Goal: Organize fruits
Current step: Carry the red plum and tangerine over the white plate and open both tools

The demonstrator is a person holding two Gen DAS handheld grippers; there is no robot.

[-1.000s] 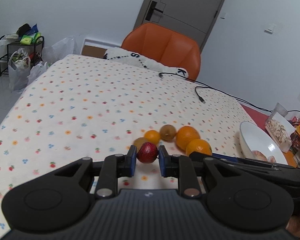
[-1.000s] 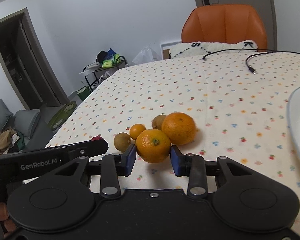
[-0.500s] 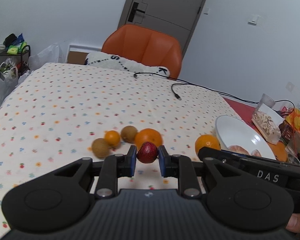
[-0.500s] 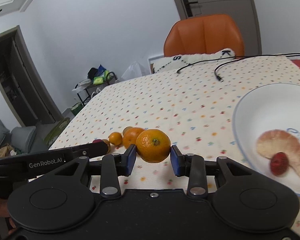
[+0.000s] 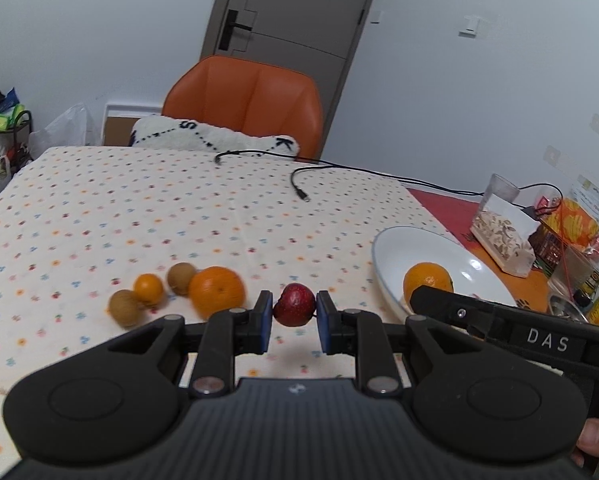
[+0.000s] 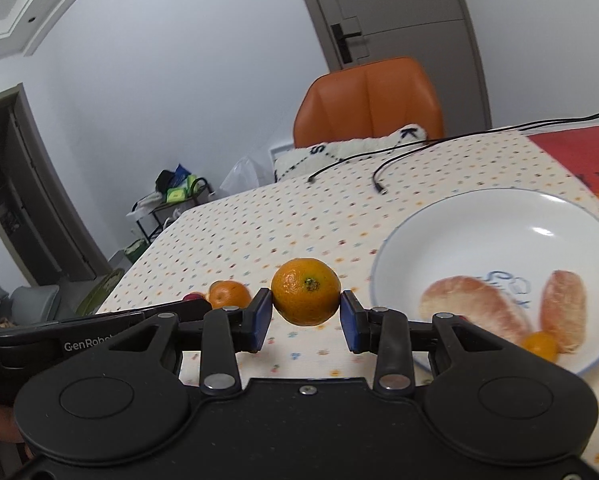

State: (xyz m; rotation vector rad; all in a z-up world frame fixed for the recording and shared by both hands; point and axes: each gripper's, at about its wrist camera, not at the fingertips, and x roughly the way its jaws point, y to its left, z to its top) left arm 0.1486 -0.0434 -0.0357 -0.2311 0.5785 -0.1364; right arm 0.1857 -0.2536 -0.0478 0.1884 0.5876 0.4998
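On the dotted cream tablecloth (image 5: 147,216), at the left of the left wrist view, four loose fruits lie bunched: a brown kiwi (image 5: 125,307) nearest, a small orange mandarin (image 5: 149,288) just behind it, a second brown kiwi (image 5: 181,277) farther back, and a large round orange (image 5: 217,291) to their right, which appears to touch that second kiwi, though blur makes contact hard to judge. Right of this group the left gripper (image 5: 292,317) has its blue-padded jaws closed narrowly on a small dark red fruit (image 5: 294,304), held clear above the cloth; it is roundish with no marked long axis, and a dimple shows at its upper left. A strip of bare cloth separates it from the near-left rim of the white shallow plate (image 5: 391,240), whose far-right side lies by the red mat (image 5: 439,204) and snack packets (image 5: 503,236). The right gripper (image 6: 305,314), jaws set wider, clamps a round orange (image 6: 306,297) with its green stem scar facing the camera, just left of the plate rim (image 6: 383,256). In the plate lie two peeled pale citrus segments (image 6: 475,308), long axes running near to far, and a tiny orange fruit (image 6: 541,345) at the near edge; the plate's far half is bare.
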